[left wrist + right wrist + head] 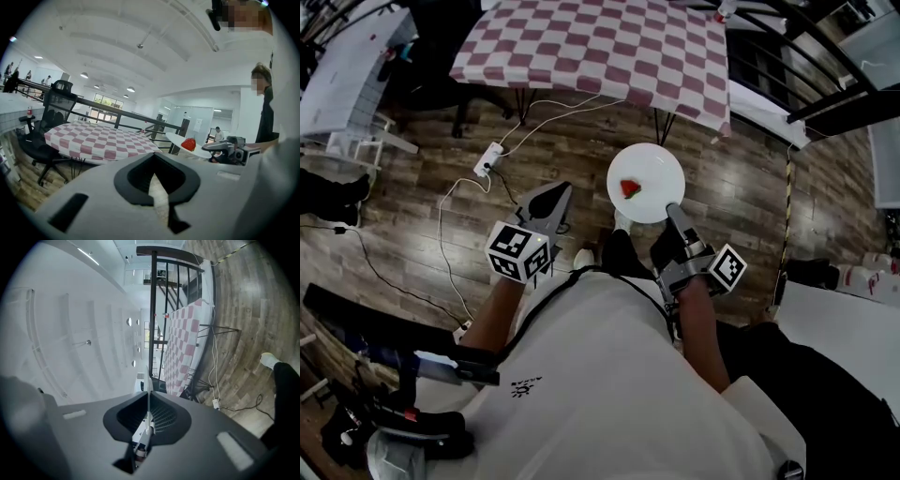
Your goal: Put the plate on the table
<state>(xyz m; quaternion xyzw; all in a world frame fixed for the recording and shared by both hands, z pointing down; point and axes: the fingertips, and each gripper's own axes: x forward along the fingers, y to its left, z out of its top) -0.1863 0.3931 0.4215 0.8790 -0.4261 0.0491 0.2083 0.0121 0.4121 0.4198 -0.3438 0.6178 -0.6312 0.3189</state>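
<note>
A round white plate [645,183] with a small red piece of food [630,188] on it hangs level above the wooden floor. My right gripper [673,211] is shut on its near rim. In the right gripper view the plate [148,380] shows edge-on, pinched between the jaws of the right gripper [147,418]. The table [591,47] with a red-and-white checked cloth stands ahead, beyond the plate. My left gripper [558,192] is shut and holds nothing, left of the plate. Seen from the left gripper [157,180], the plate [180,139] is to the right of the table [98,140].
A white power strip [487,159] and cables lie on the floor ahead of the table's near edge. A black railing [806,56] runs at the right. A black office chair [51,117] stands left of the table. A person [265,108] stands at the right.
</note>
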